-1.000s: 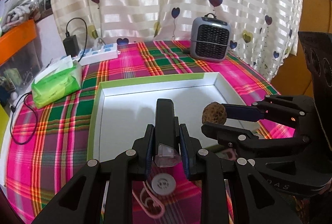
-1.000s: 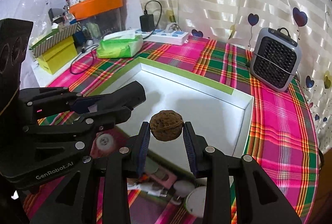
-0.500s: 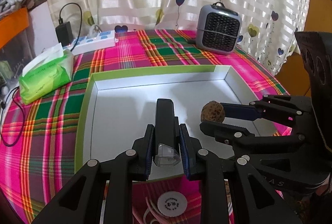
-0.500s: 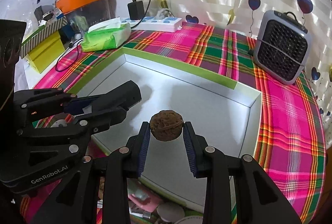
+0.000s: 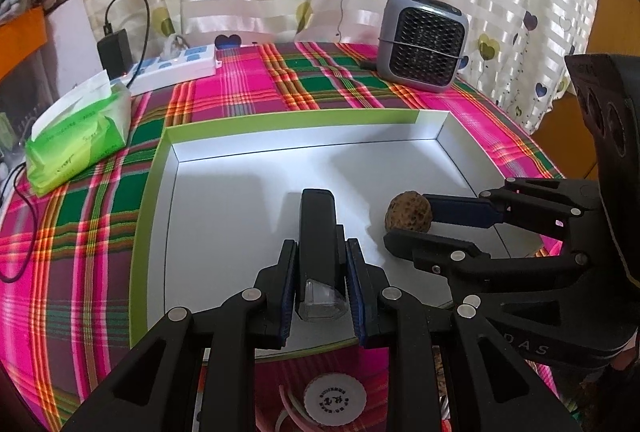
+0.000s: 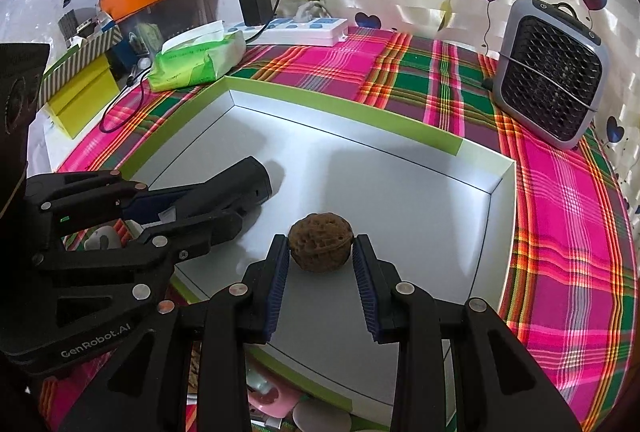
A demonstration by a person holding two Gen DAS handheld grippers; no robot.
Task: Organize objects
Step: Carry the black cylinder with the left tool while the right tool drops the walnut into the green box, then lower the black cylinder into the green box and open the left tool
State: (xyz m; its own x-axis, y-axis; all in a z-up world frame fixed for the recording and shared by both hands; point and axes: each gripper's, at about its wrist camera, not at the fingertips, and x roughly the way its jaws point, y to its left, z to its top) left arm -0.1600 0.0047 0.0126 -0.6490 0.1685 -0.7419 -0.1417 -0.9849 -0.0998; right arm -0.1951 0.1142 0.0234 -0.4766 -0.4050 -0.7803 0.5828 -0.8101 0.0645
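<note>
Brown walnut [image 6: 321, 249] between right fingers [image 6: 280, 272]

Below the box's near rim, a round white cap [image 5: 334, 399] with print too small to read and pink and white items [image 6: 280, 402] lie half hidden behind the tool arms, while the black device [image 5: 318, 228] in the left tool [image 5: 322, 280] conceals its underside.

Plaid table [image 5: 248, 88] — white tray [image 5: 280, 120]
</note>
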